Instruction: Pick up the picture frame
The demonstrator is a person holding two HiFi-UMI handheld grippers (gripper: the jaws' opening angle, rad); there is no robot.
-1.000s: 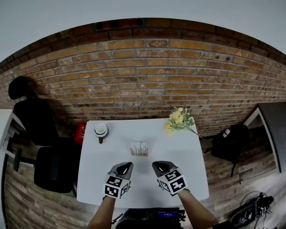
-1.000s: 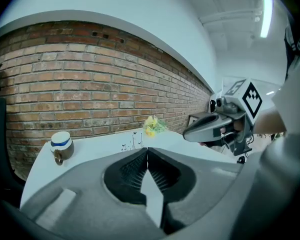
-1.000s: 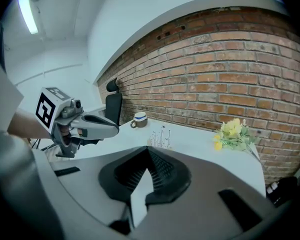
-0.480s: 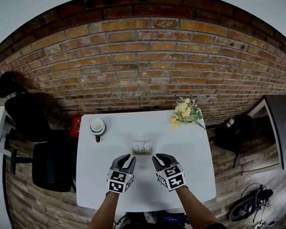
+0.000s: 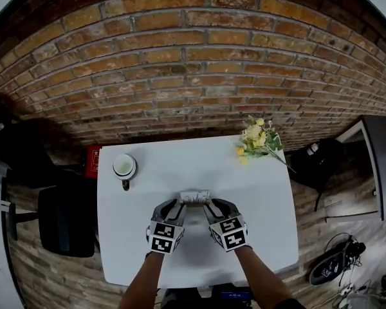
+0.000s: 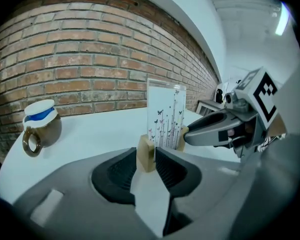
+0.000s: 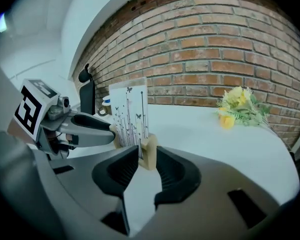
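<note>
As the left claw sits narrow on the frame's left wooden foot, its pads look pressed to the block on both sides, so I'd call that a grip, not just a straddle. The right claw is the same: narrow, w/ the right foot between its pads and the frame's panel edge just inside the left pad. Each claw's tip shows in the other's view, right at the opposite end of the base.

The picture frame stands upright btwn the two claws, a pale panel printed w/ thin stems and butterflies. From the head view it's about mid-desk, slightly to the near side. Both feet look to be resting on the white desk; I see no gap under them.

Further out: a brown mug w/ a white-and-blue lid at far left, well apart from the frame. A yellow flower bunch lies at the far right corner, also well clear. Brick wall behind the desk, dark chair off its left side.

Progress, as I judge it: reach done, both ends apparently gripped, lift not yet done. What's left is raising both claws together, kept level, so the panel doesn't twist in its feet.
</note>
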